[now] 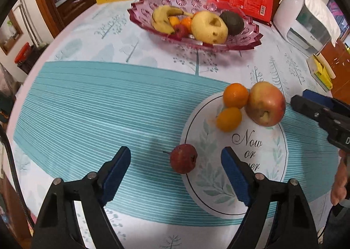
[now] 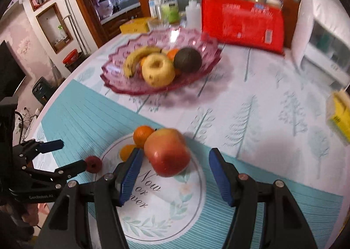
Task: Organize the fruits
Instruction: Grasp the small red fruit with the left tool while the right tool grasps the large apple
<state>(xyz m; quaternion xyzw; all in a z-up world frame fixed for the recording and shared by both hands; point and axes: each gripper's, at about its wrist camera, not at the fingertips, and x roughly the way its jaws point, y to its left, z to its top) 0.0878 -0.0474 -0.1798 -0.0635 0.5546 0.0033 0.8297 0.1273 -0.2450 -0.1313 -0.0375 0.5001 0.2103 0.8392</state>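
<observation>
The left gripper point(image 1: 176, 171), jaws wide and empty, frames a small dark-red fruit point(image 1: 183, 158) low in frame; the right gripper point(image 2: 174, 174), jaws apart, frames a red-yellow apple point(image 2: 167, 152) on the white round mat point(image 2: 166, 216).

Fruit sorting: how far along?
Done: pink bowl already holds a banana, yellow apple and more. In hand: nothing; left gripper open around the small red fruit, right gripper open over the red apple. Left: those, plus two oranges on the plate.
</observation>
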